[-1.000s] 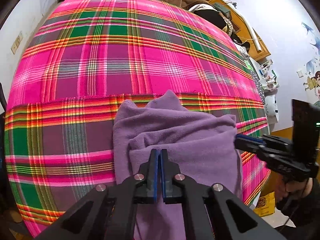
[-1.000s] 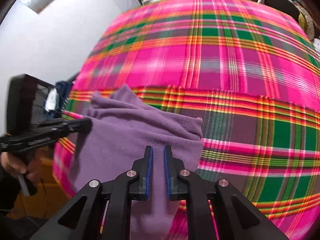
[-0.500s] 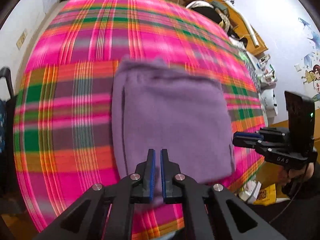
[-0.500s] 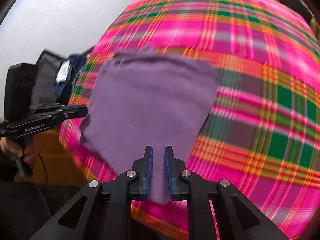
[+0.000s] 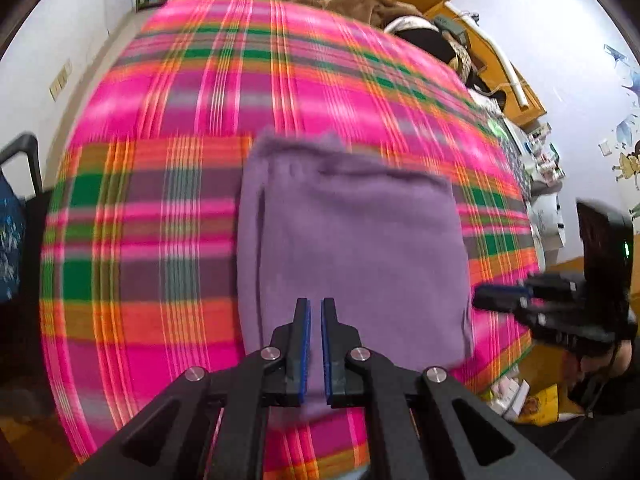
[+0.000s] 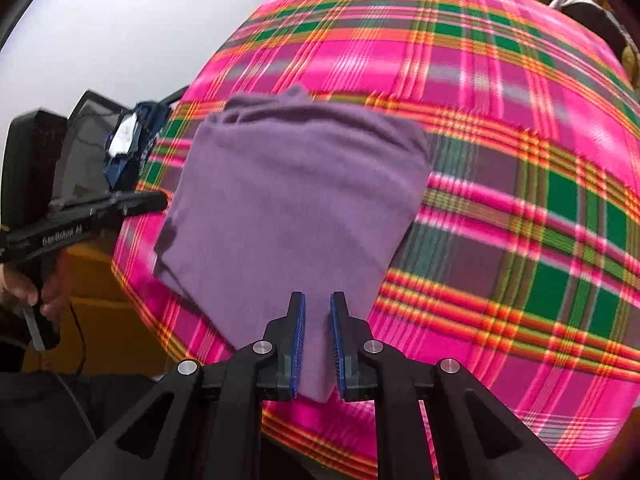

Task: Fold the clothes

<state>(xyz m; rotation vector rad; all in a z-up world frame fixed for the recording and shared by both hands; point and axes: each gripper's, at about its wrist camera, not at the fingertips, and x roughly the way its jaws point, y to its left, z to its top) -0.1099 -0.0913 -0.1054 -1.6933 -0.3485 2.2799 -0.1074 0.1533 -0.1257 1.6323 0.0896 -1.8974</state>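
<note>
the purple garment [image 5: 352,248] lies folded on the bed [image 5: 168,208], ahead of and below both my grippers, long axis running away from me. my left gripper [image 5: 314,344] is nearly closed, holding nothing; my right gripper [image 6: 318,340] stands narrow and empty. one garment, two grippers, each about equally near.

Left black two-finger gripper [image 5: 314,344] angled steeply down, blue-padded jaws nearly together. Right black two-finger gripper [image 6: 318,340] likewise tilted down, jaws slightly wider apart. Bare hand [image 6: 24,288] around left grip.
</note>
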